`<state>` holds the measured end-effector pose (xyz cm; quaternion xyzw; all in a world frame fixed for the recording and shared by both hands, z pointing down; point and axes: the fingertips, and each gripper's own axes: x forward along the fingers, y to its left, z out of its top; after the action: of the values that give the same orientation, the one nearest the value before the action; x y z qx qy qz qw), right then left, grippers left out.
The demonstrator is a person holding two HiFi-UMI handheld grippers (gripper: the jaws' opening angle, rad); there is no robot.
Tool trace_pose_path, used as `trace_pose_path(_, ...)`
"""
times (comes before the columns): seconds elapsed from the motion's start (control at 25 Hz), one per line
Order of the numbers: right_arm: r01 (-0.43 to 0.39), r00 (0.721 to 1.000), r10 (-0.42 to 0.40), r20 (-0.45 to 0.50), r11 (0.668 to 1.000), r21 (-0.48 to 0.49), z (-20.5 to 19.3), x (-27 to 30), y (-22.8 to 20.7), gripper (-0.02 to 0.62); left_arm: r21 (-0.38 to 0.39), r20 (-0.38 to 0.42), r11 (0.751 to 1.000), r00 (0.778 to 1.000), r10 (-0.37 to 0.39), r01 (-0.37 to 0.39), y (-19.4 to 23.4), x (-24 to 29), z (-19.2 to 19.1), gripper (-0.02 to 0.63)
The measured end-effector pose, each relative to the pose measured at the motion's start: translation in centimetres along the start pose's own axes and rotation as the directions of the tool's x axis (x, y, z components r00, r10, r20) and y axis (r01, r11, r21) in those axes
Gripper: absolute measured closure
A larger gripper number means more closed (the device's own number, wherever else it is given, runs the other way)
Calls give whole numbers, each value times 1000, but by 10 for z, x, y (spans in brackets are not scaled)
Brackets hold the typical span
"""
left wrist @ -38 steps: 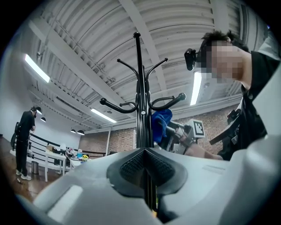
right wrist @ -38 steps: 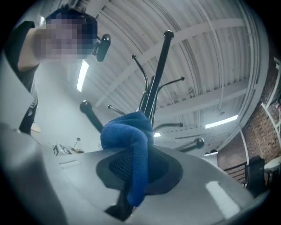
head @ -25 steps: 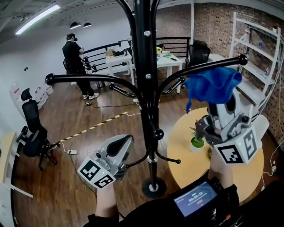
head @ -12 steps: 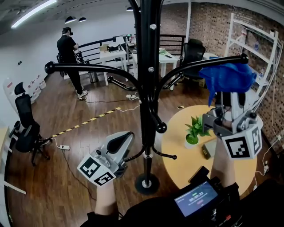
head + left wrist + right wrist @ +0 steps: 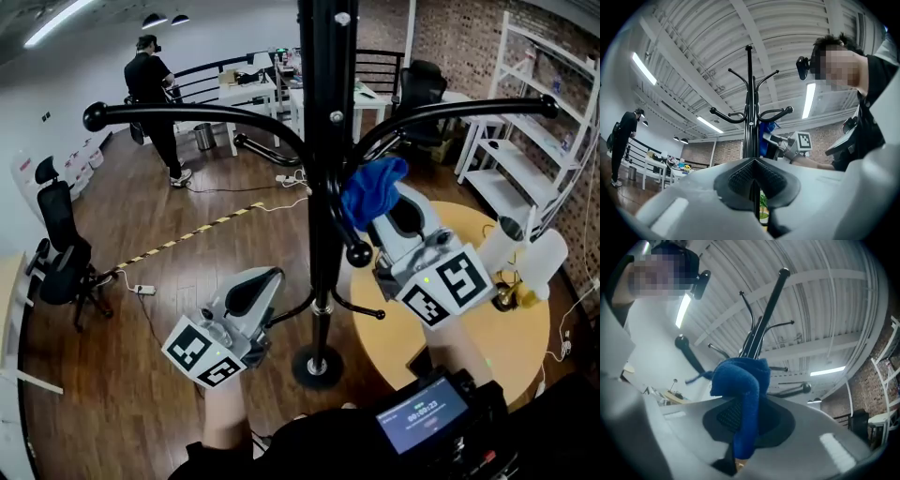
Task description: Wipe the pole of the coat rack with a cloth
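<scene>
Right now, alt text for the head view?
Seen from above, the right gripper holds a blue cloth at the black pole of a coat rack. The left gripper clamps a low hook on it.

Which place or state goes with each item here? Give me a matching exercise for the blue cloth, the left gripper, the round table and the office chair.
Things:
1. blue cloth
2. left gripper
3. round table
4. office chair

Places or states:
A. far left, on the wood floor
B. jaws together, low and left of the pole
C. pinched in the right gripper, close to the pole
D. right of the rack's base

Pairs: 1-C, 2-B, 3-D, 4-A.
</scene>
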<state>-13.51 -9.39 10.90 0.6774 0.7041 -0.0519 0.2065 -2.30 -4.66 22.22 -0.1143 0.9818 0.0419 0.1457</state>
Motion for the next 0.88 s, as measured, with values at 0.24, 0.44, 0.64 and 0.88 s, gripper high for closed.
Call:
trace_pose_path(0.24,-130,954,110,-278,990,-56,-93,-39,33,551,-35,-30,999,1000,7,-8,3,2,-12,604)
trace_pose_path(0.44,-349,748,226,-624,934,-79,-189,-80,72,549,-53,-41,999,999,5,-7,7,9,-18,604)
trace_pose_path(0.64,-396,566,188,-802,916,-65,-260,-117,79,551,-63,-50,998,999,-10,6,8,14,-31,604)
trace_pose_path(0.88,-288,563,180,-807,958,12,-228,-165,54,549,-73,-55,997,998,-29,25,6,30,-39,604)
